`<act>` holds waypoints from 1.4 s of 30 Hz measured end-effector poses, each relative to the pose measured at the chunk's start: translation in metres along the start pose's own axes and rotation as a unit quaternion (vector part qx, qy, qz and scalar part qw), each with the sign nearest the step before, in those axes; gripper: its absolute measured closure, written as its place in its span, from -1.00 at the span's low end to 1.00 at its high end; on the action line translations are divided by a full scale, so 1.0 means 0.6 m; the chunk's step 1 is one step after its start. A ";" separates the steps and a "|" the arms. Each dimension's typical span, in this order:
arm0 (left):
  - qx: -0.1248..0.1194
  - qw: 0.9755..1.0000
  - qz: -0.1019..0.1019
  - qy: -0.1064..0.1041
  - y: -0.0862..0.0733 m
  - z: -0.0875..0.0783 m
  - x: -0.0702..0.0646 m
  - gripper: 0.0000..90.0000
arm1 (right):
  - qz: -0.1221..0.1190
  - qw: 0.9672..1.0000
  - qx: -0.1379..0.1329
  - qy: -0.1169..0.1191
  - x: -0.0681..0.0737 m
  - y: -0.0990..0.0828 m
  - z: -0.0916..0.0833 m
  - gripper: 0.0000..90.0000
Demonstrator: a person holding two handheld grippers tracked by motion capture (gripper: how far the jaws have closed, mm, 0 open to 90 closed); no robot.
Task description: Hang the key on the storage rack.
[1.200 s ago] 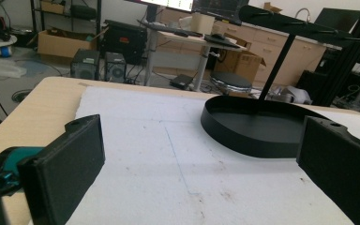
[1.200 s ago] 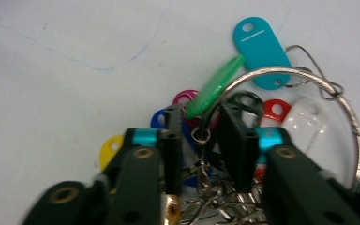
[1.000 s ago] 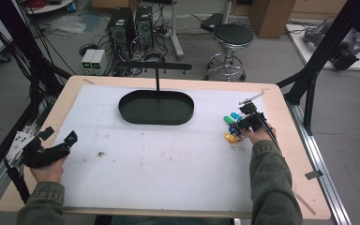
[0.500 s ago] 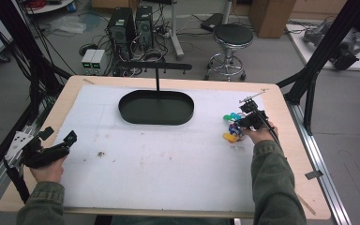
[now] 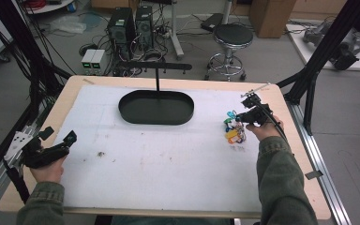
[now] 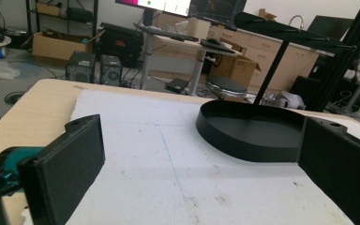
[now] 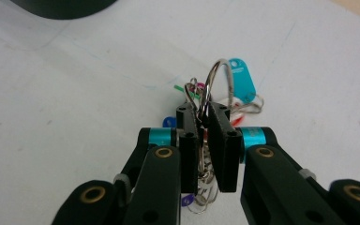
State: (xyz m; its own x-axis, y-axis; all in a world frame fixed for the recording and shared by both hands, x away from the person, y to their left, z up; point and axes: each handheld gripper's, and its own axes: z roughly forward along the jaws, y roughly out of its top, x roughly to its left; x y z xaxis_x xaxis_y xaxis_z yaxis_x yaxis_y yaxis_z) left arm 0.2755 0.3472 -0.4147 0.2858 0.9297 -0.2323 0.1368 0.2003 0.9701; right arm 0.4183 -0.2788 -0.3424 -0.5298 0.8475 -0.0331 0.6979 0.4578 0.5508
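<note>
Pinching a key ring [image 7: 214, 82], the right gripper [image 7: 204, 123] has its jaws clenched on the wire loop, which stands upright between the pads. The bunch of coloured tags [image 5: 233, 130] hangs and trails below it, over the white mat [image 5: 168, 173] near the table's right edge; whether the lowest tags are clear of the mat I cannot tell.

The stand [image 5: 156, 107], a black oval tray with a post and crossbar [image 5: 157, 67], lies to the left of and beyond the right gripper [image 5: 246, 117], well apart. The crossbar's long axis runs left to right across the table, so the ring's opening would likely need to face along that axis to slide onto an end. The right end of the bar is the nearer one.

The left gripper [image 5: 56, 143] rests at the near left corner, jaws spread with nothing between them, about as far from the stand.
</note>
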 end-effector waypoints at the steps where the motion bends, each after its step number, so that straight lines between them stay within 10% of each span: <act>1: -0.001 1.000 -0.003 0.001 0.000 0.000 0.000 -0.96 | -0.002 1.000 -0.004 0.005 0.001 0.001 -0.004 0.84; 23: -0.005 1.000 -0.010 -0.004 -0.001 0.000 0.002 -0.96 | -0.043 0.995 -0.069 0.053 0.034 0.054 -0.089 0.85; 42: -0.001 1.000 -0.011 -0.002 -0.002 0.004 0.003 -0.96 | -0.085 0.987 -0.096 0.101 0.080 0.103 -0.101 0.85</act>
State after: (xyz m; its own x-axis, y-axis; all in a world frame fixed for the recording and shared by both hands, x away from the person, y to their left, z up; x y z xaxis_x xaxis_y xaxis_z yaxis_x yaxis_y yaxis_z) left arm 0.2783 0.3478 -0.4166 0.2862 0.9237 -0.2545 0.1417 0.2219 0.9647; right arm 0.4070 -0.2261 -0.2594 -0.7302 0.6830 0.0178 0.4967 0.5127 0.7003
